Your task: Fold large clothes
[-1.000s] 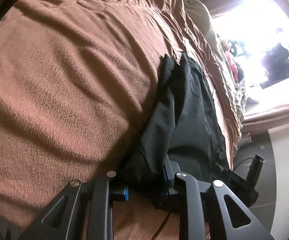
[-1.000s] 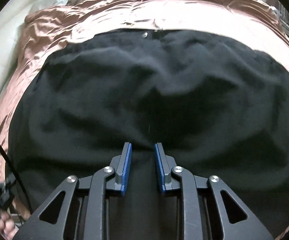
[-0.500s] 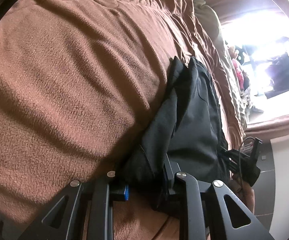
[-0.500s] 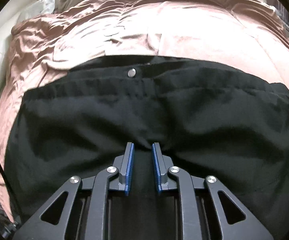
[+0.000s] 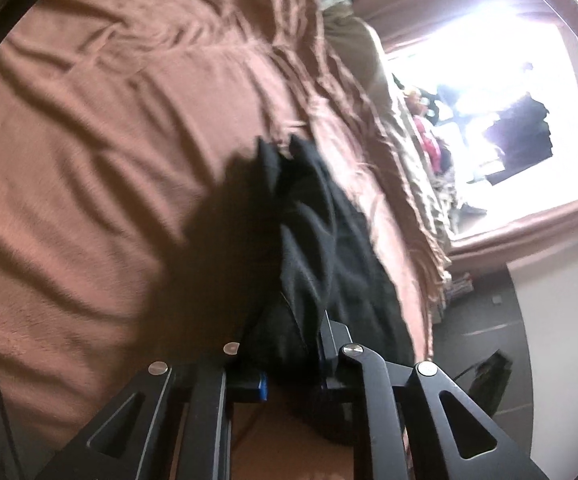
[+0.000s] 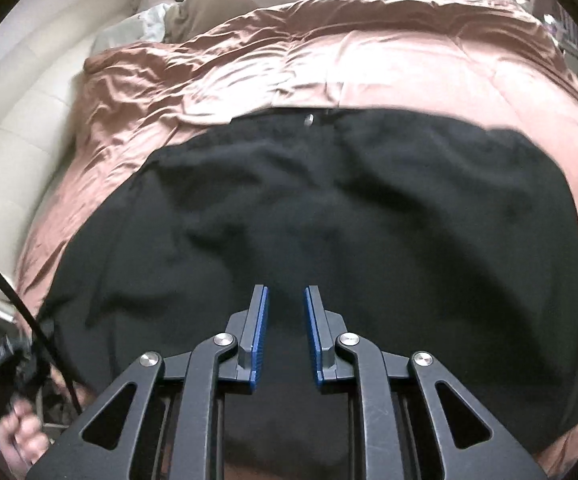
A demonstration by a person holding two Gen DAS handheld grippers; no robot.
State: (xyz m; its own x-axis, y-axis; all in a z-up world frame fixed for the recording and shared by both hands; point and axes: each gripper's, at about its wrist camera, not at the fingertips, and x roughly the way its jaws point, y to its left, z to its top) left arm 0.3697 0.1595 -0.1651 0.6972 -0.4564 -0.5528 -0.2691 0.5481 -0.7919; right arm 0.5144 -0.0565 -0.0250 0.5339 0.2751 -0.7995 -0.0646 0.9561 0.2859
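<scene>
Brown fleece blanket covers the bed, creased and soft, with one black garment spread flat across it. Left tongs are closing, clenched on a bunched fold of the garment's near edge, the cloth rising from the blanket as a dark ridge. Right tongs stand slightly apart over the garment's near middle; whether the two blue ribbed pads pinch any cloth, I cannot tell. One metal button sits at the garment's far edge. One hand shows beside the garment's near left corner
</scene>
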